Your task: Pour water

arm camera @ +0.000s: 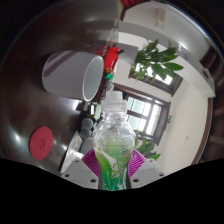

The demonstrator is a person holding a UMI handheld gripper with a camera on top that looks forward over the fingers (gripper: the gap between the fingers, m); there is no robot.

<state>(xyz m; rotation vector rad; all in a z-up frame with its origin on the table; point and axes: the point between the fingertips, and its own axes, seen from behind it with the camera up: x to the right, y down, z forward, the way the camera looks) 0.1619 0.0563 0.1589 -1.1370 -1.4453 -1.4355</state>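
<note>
The jaws (114,168) are clamped on one clear plastic bottle (113,140), both pink pads (93,160) pressing its sides, its open neck tipped forward. Just beyond stands one white mug (75,76). One red disc (42,141) lies apart, and one leafy plant (155,62) hangs behind.

bottle (117,150) base hidden between jaws, label unreadable
</note>
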